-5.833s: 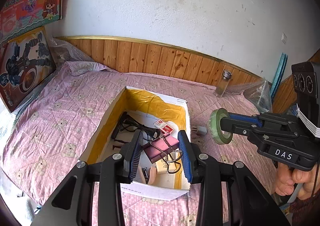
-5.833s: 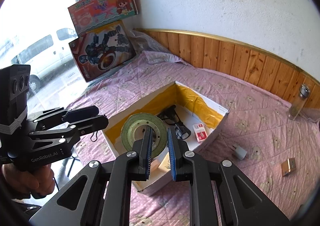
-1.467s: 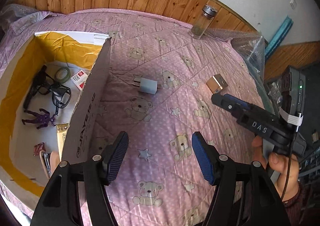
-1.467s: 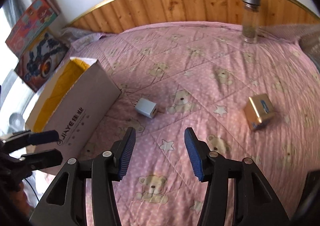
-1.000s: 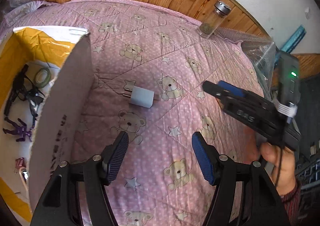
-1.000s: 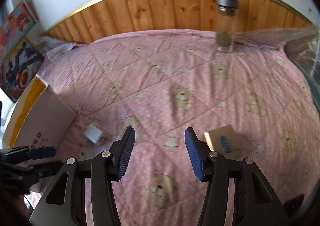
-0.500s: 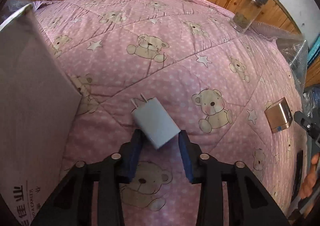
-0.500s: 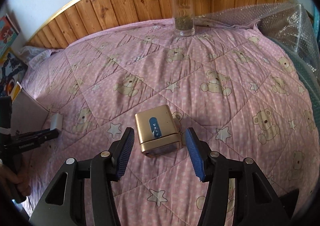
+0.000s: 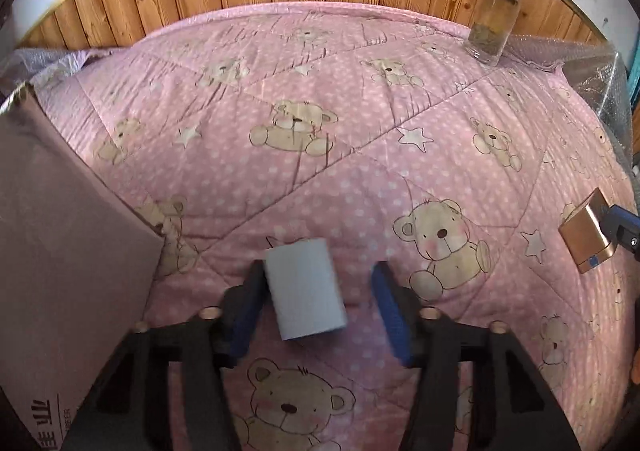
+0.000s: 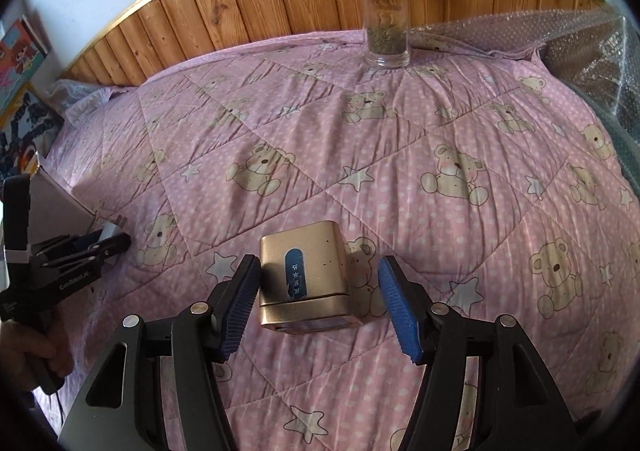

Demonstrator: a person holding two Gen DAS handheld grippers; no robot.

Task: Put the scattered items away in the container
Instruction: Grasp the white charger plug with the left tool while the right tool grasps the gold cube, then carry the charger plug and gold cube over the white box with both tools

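While both tongs stand wide, the left tongs [image 9: 318, 301] straddle the white charger [image 9: 304, 293] lying on the bed quilt [image 9: 360, 131], and the right tongs [image 10: 318, 305] straddle the gold box [image 10: 306, 277]. The cardboard container [image 9: 60, 251] sits at the left, interior hidden. At the far edge, a glass jar [image 10: 386, 7] holds dark matter, unidentifiable.

My left gripper [image 9: 318, 305] has the cardboard box [image 9: 60, 251] wall close on its left; the bear-print quilt [image 9: 340, 123] ahead lies open up to the glass jar [image 9: 496, 11] by the wood panelling. Bubble wrap [image 10: 592, 55] crowds my right gripper's [image 10: 320, 305] far right.
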